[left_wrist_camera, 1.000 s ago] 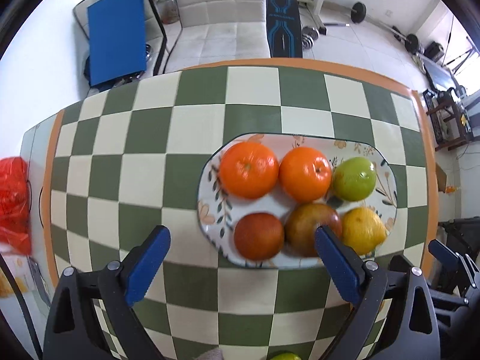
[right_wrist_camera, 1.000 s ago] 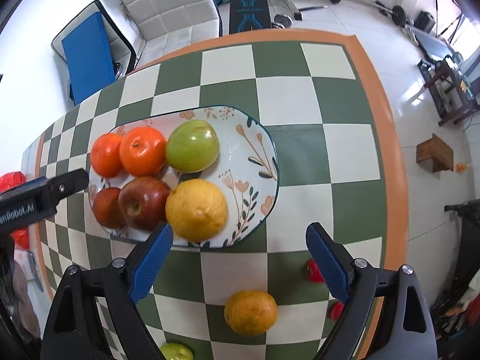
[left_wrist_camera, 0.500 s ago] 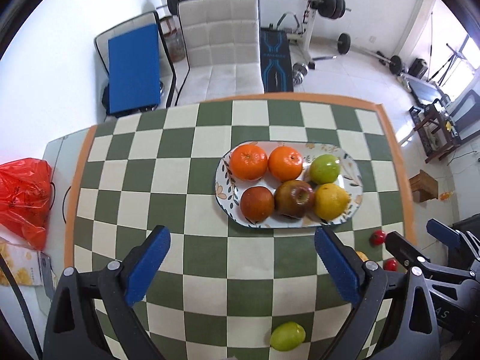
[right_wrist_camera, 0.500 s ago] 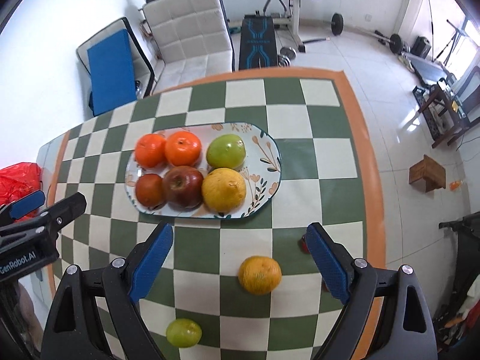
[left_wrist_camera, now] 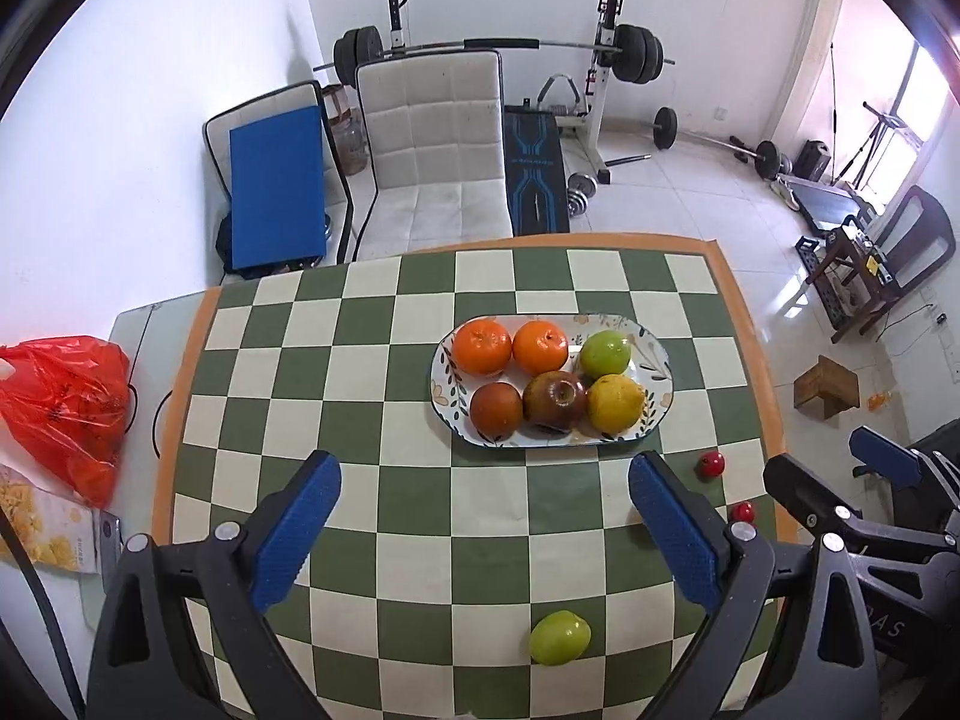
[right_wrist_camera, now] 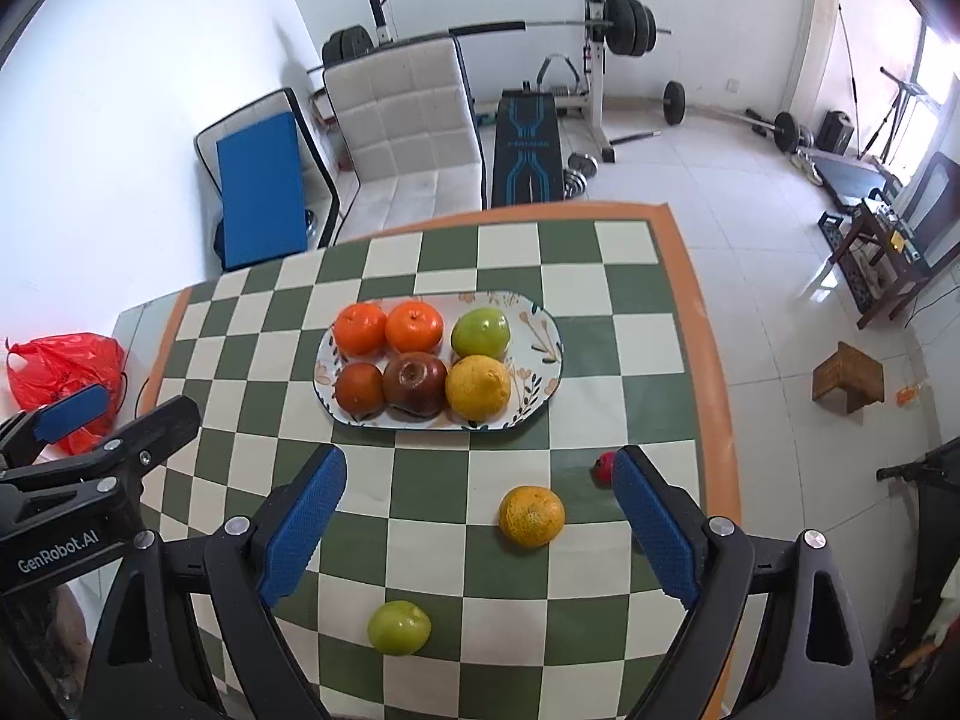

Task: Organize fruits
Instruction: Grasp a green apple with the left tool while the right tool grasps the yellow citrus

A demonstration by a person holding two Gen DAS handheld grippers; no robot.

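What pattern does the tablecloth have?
Green and cream checkered tablecloth with an orange border, clearest in the left wrist view.

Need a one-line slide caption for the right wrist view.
Open right gripper above checkered table: six fruits on plate, orange and green apple loose.

a red plastic bag [left_wrist_camera: 63, 405] lies at nine o'clock off the checkered tablecloth [left_wrist_camera: 384, 420]. at twelve, a white padded chair [left_wrist_camera: 435, 156] stands before a barbell rack [left_wrist_camera: 498, 51], a blue mat [left_wrist_camera: 276, 186] at eleven. a wooden stool [right_wrist_camera: 848, 377] sits on the floor at three.
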